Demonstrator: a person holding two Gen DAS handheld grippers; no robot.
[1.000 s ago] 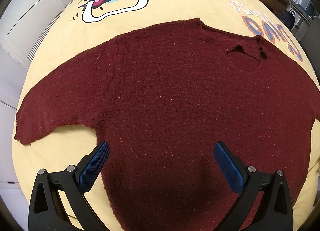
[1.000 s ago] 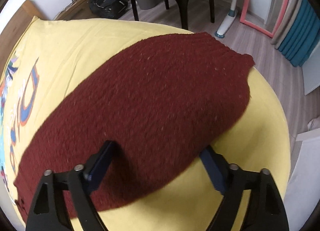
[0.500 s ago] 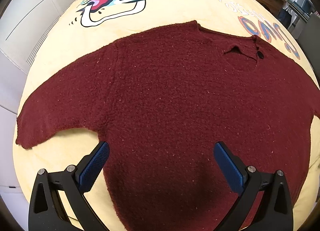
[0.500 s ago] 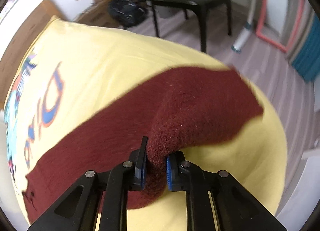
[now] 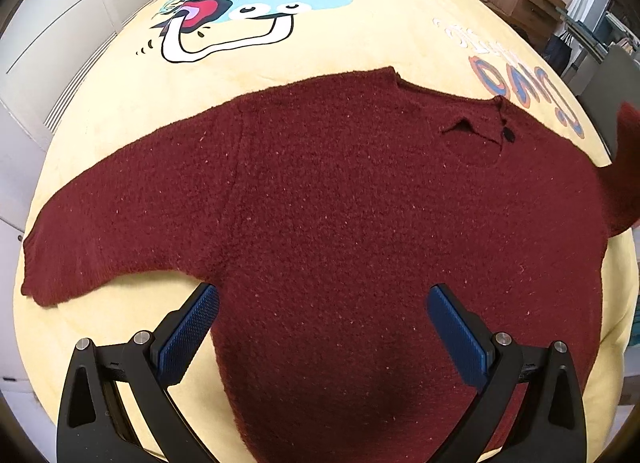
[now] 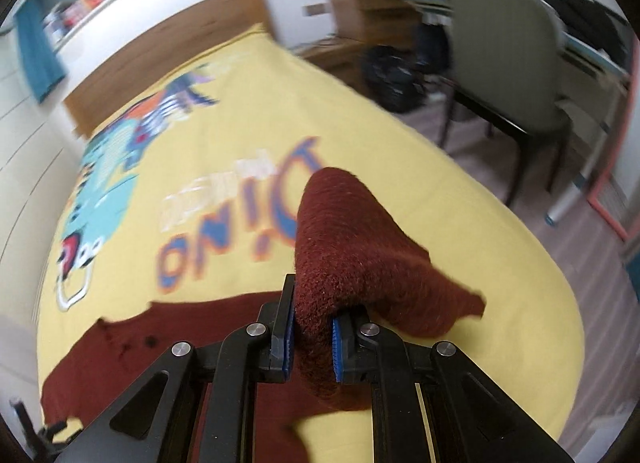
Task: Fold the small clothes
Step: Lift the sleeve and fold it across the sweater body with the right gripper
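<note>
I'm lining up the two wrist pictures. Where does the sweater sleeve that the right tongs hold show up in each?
Left wrist view: the lifted sleeve rises at the far right edge, cut off by the frame; the right tongs are out of view.
Right wrist view: the sleeve humps up at centre, pinched between the right tongs.
Shared landmark: the orange and blue Dino lettering on the yellow bedspread.

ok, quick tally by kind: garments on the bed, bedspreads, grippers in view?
Dark red knit sweater: 1, its sleeve pinched in the right gripper
Yellow dinosaur-print bedspread: 1
Black two-finger grippers with blue pads: 2, the left gripper open over the sweater's body
Total: 4
</note>
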